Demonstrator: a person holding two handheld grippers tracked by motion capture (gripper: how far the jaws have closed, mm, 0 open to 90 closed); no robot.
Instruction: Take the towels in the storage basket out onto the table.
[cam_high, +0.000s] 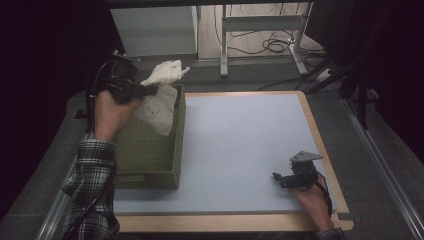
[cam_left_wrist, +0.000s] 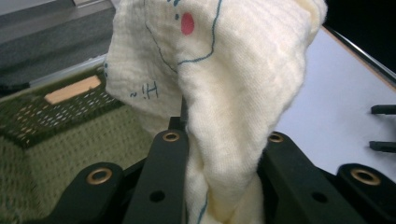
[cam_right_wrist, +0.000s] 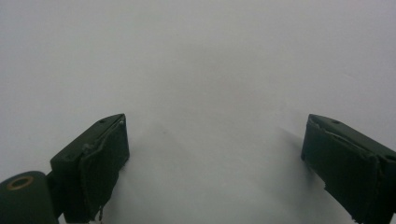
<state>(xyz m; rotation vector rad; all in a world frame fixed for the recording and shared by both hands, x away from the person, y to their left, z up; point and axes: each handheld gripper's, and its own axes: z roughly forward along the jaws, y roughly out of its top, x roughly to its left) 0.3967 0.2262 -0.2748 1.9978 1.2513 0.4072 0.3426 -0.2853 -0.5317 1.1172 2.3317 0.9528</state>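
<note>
A cream cloth printed with blue lines and a red dot hangs above the green woven basket at the table's left. My left gripper is shut on it, and its lower part droops into the basket. In the left gripper view the cloth bunches between the two black jaws, over the basket's inside. My right gripper rests on the pale table near the front right corner, held by a hand. In the right gripper view its jaws stand wide apart over bare table, with nothing between them.
The pale blue table top has a wooden rim. A metal desk frame with cables stands behind it on the floor. Dark curtains close off both sides. The right gripper's fingertips show at the far right of the left gripper view.
</note>
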